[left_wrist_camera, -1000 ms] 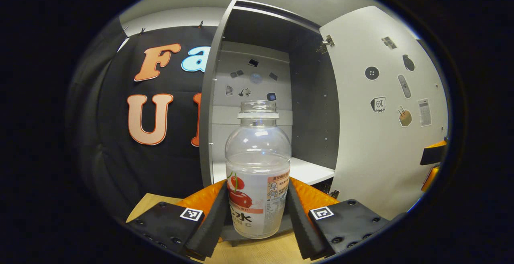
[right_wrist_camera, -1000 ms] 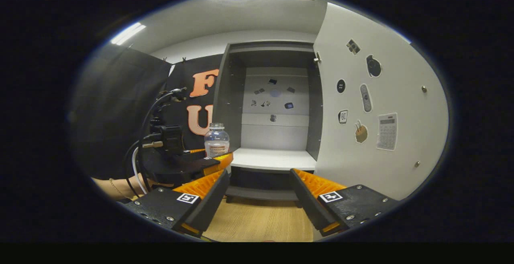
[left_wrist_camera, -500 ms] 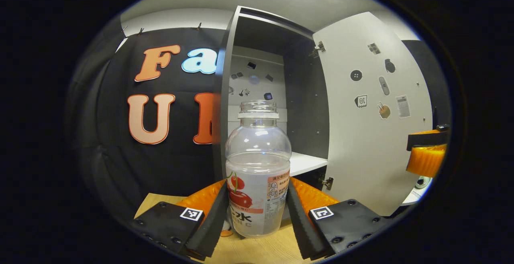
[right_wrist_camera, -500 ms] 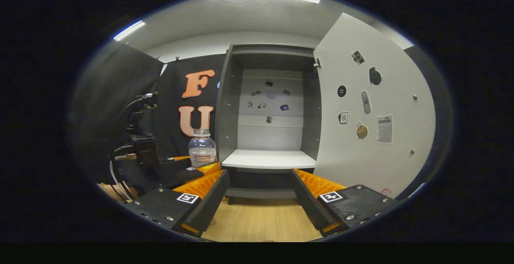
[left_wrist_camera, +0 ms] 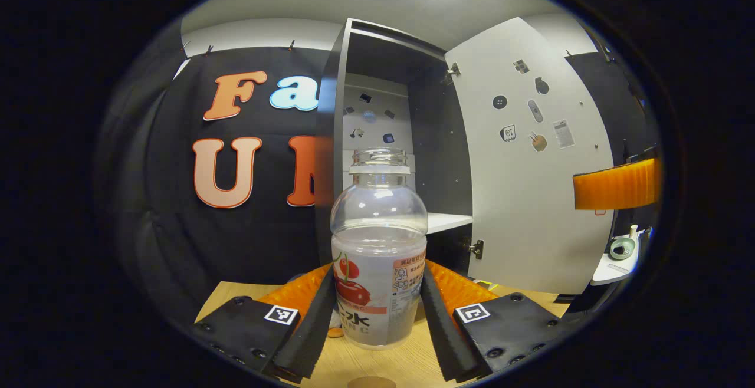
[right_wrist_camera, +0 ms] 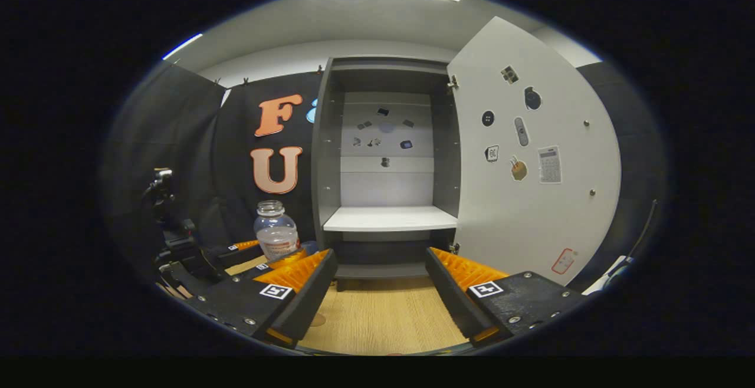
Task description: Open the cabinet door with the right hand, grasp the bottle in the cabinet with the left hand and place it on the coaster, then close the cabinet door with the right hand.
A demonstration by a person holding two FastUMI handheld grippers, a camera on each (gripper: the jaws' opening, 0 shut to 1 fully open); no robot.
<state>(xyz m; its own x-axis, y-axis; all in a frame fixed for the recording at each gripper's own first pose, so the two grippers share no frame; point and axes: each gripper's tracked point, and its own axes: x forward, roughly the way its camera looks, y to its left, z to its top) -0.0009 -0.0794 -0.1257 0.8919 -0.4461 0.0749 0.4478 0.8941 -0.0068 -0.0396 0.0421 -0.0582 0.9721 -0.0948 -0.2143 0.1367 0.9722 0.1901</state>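
Clear bottle point(left_wrist_camera: 378, 246) sits clamped in my left gripper point(left_wrist_camera: 377, 311), uncapped, so any tilt could spill it; right gripper point(right_wrist_camera: 380, 293) hangs apart; door point(right_wrist_camera: 534, 158) open

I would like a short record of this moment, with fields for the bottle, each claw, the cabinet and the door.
bottle: clear, uncapped bottle, upright, held outside the cabinet over the wooden table
left claw: left claw shut on the bottle, both fingers against its label
right claw: right claw open, holding nothing, facing the cabinet
cabinet: cabinet with a bare white shelf
door: cabinet door swung wide open, stickers on its inner face
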